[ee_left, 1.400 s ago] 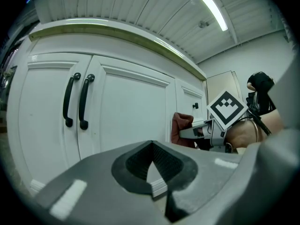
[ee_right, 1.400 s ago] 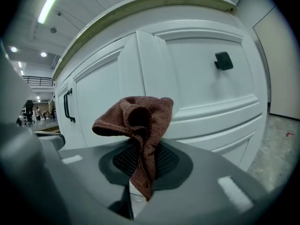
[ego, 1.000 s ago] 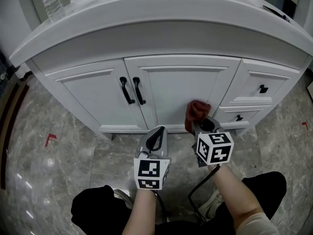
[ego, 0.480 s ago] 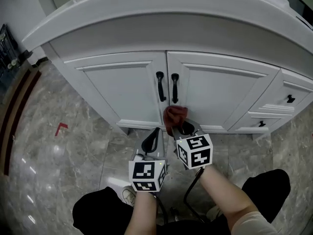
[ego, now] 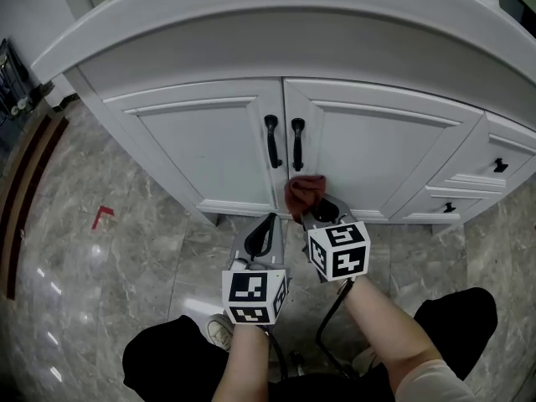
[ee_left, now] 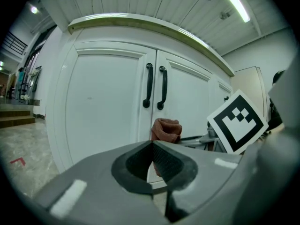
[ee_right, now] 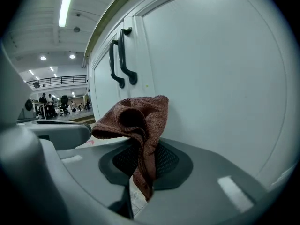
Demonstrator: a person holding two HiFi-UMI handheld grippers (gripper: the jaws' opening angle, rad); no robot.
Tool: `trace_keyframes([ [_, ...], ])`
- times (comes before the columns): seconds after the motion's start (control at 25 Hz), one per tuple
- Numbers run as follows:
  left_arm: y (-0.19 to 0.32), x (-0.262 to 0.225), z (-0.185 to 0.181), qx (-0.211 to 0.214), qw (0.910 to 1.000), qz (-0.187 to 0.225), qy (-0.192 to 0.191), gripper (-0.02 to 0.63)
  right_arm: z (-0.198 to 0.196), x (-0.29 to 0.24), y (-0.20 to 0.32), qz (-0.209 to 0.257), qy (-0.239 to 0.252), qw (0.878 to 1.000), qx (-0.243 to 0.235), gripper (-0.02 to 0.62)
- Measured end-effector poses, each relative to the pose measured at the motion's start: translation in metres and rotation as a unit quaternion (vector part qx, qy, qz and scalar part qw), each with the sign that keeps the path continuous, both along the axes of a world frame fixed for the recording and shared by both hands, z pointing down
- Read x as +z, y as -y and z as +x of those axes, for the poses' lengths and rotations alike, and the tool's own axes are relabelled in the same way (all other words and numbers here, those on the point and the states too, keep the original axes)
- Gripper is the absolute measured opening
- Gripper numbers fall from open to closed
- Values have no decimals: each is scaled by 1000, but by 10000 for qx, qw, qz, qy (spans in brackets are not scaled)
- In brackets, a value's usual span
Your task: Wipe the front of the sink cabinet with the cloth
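Right gripper (ego: 321, 211) is clamped on the bunched cloth (ego: 306, 193), pressed low on the cabinet front (ego: 377, 153) just below the handles (ego: 296, 145), while the left gripper (ego: 266, 229) idles, jaws together and empty; wiping upward, the cloth could snag a handle and pull free.

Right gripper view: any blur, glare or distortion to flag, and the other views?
Right gripper view: heavy fisheye bend, dark corners, cloth sharp, ceiling strip light blown out. Left gripper view: same bend, door handles crisp. Head view: countertop edge bows, glossy floor carries glare spots at left.
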State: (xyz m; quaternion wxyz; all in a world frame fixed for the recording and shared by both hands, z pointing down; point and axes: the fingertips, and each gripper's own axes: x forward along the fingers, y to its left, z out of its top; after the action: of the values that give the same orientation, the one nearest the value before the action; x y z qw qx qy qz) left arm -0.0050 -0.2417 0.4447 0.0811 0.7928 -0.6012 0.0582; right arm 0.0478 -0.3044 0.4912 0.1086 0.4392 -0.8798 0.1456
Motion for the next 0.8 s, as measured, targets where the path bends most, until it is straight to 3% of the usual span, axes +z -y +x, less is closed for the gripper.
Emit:
trace_keyframes([
  [0.8, 7, 22, 122, 805, 9966, -176, 53, 0, 177, 7, 6, -55, -173, 9928, 1181, 86],
])
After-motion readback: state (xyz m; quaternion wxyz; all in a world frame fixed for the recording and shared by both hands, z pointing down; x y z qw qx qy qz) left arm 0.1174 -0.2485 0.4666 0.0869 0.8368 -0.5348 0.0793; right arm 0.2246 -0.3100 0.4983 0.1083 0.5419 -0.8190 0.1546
